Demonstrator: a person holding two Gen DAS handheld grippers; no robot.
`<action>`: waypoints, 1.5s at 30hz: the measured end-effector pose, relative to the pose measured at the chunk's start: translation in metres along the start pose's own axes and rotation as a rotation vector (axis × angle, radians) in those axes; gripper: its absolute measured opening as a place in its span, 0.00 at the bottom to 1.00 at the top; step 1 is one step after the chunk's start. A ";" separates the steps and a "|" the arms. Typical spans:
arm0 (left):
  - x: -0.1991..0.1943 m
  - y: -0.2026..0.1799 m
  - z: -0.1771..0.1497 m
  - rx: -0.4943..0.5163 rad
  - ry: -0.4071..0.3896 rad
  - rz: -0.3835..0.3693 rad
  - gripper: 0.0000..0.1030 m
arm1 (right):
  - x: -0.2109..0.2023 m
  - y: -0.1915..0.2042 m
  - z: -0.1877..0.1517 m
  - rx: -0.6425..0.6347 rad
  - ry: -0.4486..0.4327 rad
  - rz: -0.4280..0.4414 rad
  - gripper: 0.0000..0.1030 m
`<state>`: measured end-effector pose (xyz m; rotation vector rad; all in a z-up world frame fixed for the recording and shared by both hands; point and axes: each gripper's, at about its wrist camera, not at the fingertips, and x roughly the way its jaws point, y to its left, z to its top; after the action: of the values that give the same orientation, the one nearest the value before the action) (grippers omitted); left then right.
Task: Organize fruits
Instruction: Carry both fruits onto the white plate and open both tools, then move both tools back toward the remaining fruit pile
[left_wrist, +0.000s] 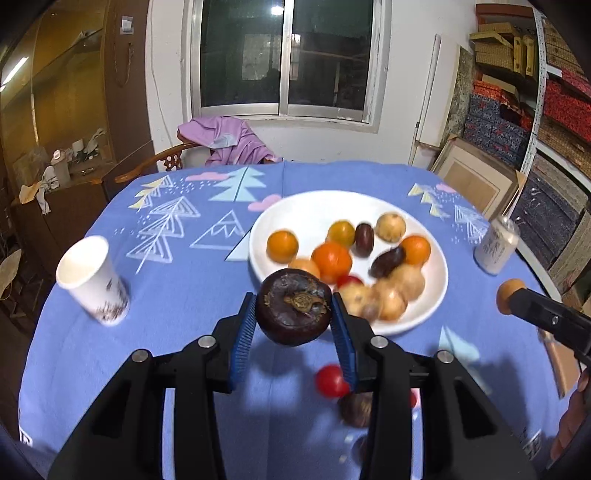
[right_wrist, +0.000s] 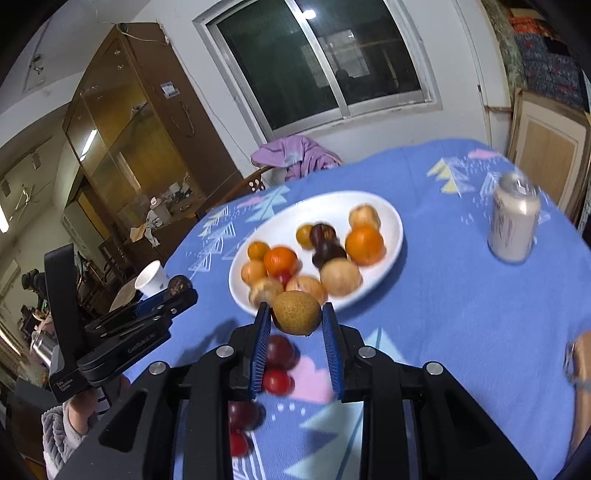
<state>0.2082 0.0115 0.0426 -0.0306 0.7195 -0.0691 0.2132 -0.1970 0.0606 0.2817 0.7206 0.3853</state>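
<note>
Readable text: "GenRobot.AI" printed on the left gripper (right_wrist: 173, 291) body, seen from the right wrist view; a smaller label lower on its housing is too small to read. Print on the paper cup (left_wrist: 92, 280) and the can (left_wrist: 496, 245) is blurred.

Left gripper (left_wrist: 293, 314): blue pads clamped on a dark purple mangosteen (left_wrist: 293, 306), held above the cloth at the near rim of the white plate (left_wrist: 310, 214).

Right gripper (right_wrist: 297, 325): jaws narrow, gripping a brownish-green round fruit (right_wrist: 295, 312), also just at the plate (right_wrist: 391, 221) near edge.

Plate holds oranges, pale tan fruits, dark plums and a red one. Loose red tomatoes (right_wrist: 277, 380) and dark plums (right_wrist: 282, 350) lie on the cloth below the grippers.

Surface: round table under a blue tablecloth (left_wrist: 184, 332) with tree and mountain print. Cup left, can right of plate.

Room: sliding window (left_wrist: 284, 55), dark outside; purple garment (left_wrist: 229, 142) over a wooden chair; glass-front wooden cabinet at left; shelves of stacked boxes at right.
</note>
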 end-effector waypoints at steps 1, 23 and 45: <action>0.004 -0.001 0.007 -0.009 -0.001 -0.007 0.38 | 0.005 0.003 0.009 -0.007 0.000 0.001 0.28; 0.136 -0.005 0.055 -0.061 0.116 -0.089 0.38 | 0.129 0.004 0.026 -0.056 0.133 -0.011 0.41; 0.027 0.021 0.009 -0.105 0.045 -0.042 0.66 | 0.019 0.029 0.022 -0.056 -0.002 0.049 0.51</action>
<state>0.2358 0.0310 0.0307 -0.1449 0.7666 -0.0722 0.2346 -0.1658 0.0761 0.2467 0.7008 0.4507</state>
